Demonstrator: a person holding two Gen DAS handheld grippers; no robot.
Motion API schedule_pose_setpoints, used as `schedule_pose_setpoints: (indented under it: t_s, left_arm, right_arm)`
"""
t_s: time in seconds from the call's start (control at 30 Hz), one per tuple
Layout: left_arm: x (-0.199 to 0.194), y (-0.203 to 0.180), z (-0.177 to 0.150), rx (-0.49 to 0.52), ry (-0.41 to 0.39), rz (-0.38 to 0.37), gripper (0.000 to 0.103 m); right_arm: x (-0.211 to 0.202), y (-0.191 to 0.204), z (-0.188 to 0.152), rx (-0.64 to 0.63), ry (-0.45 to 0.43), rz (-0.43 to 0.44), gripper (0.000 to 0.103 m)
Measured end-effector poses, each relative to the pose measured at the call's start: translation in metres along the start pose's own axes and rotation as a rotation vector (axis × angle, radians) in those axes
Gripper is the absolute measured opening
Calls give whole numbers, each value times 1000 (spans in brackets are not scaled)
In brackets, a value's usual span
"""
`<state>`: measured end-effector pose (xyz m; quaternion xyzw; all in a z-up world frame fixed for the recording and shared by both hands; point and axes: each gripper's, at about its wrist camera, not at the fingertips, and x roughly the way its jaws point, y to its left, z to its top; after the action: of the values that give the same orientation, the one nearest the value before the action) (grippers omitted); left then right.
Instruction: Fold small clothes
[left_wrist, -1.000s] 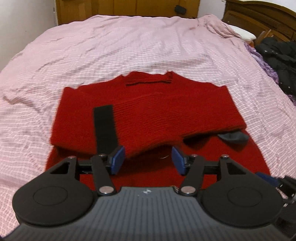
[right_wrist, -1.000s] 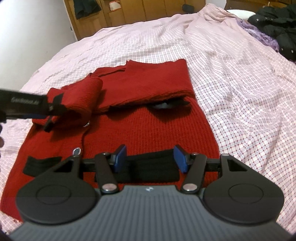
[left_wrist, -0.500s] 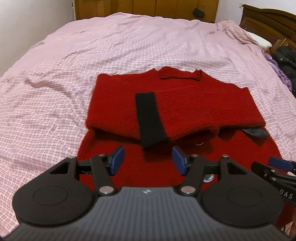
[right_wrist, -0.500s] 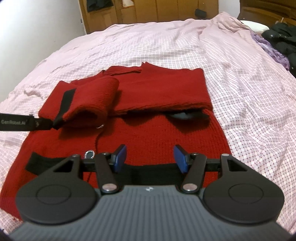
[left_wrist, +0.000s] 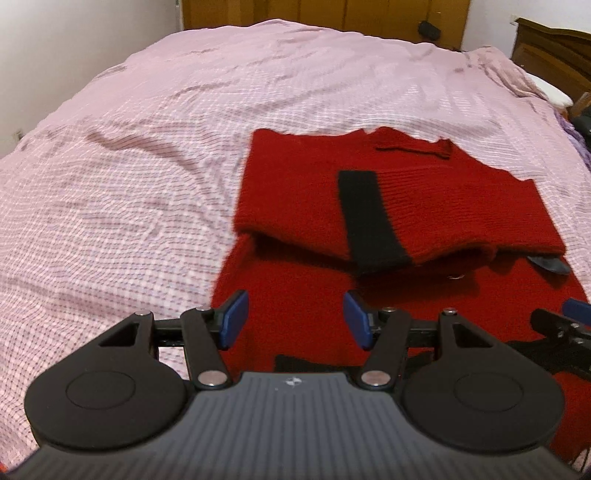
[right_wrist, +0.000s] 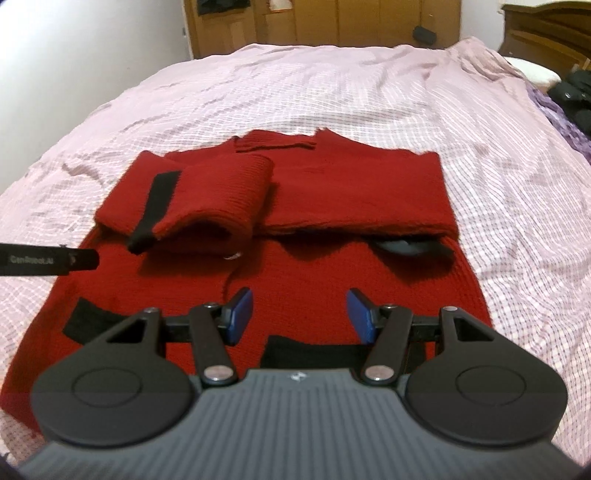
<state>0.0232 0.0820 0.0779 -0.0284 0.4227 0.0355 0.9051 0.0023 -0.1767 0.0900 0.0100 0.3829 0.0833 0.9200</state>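
A red knit sweater (left_wrist: 295, 280) lies flat on the pink checked bed, both sleeves folded across its chest. The left sleeve's black cuff (left_wrist: 369, 218) lies on top. My left gripper (left_wrist: 295, 321) is open and empty, just above the sweater's lower left part. In the right wrist view the sweater (right_wrist: 332, 269) fills the middle, with the folded sleeve and black cuff (right_wrist: 155, 210) at left. My right gripper (right_wrist: 299, 314) is open and empty above the black hem band (right_wrist: 314, 350). The left gripper's finger (right_wrist: 48, 258) shows at the left edge.
The pink checked bedspread (left_wrist: 129, 184) spreads wide to the left and behind the sweater. Wooden wardrobe doors (right_wrist: 332, 18) stand at the far end. A wooden headboard (left_wrist: 554, 55) and dark clothes (right_wrist: 576, 96) are at the right.
My left gripper has let go of the left sleeve, which now lies folded on the chest, and has drawn back and left. The right gripper stays open over the hem.
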Motion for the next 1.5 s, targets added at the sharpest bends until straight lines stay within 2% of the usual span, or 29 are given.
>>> schedule_pose_setpoints:
  t_s: [0.2, 0.37, 0.53, 0.77, 0.83, 0.93, 1.03, 1.17, 1.2, 1.23, 1.27, 1.3, 1.33, 1.5]
  left_arm:
    - [9, 24, -6, -38, 12, 55, 65]
    - [19, 37, -11, -74, 42, 62, 65]
    - [25, 45, -14, -96, 56, 55, 65]
    - [27, 53, -14, -124, 62, 40, 65]
    - [27, 54, -15, -128, 62, 35, 65]
    - [28, 54, -15, -129, 61, 32, 65]
    - [28, 54, -14, -132, 59, 29, 65]
    - [28, 51, -12, -124, 54, 30, 65]
    - [27, 50, -11, -119, 52, 30, 65]
    - [26, 49, -10, -113, 48, 30, 65]
    - [25, 48, -9, -107, 45, 29, 65]
    - [25, 47, -9, -103, 41, 28, 65]
    - [24, 45, -7, -98, 37, 27, 65]
    - [26, 32, 5, -68, 14, 26, 65]
  right_arm:
    - [0, 34, 18, -88, -17, 95, 59]
    - [17, 68, 33, -173, -6, 180, 59]
    - [43, 97, 43, -303, 18, 184, 59]
    - [70, 127, 37, -603, 18, 106, 59]
    - [74, 128, 36, -658, 38, 119, 58]
    - [75, 128, 32, -723, 63, 168, 58]
    - [80, 130, 26, -772, 53, 151, 58]
    - [86, 124, 32, -723, 25, 159, 57]
    - [86, 121, 35, -699, 19, 174, 53]
    - [85, 118, 38, -673, 13, 194, 39]
    - [81, 114, 43, -643, 11, 233, 32]
    - [79, 112, 46, -621, 2, 254, 20]
    - [75, 109, 49, -608, -19, 258, 14]
    - [51, 85, 68, -546, -152, 195, 13]
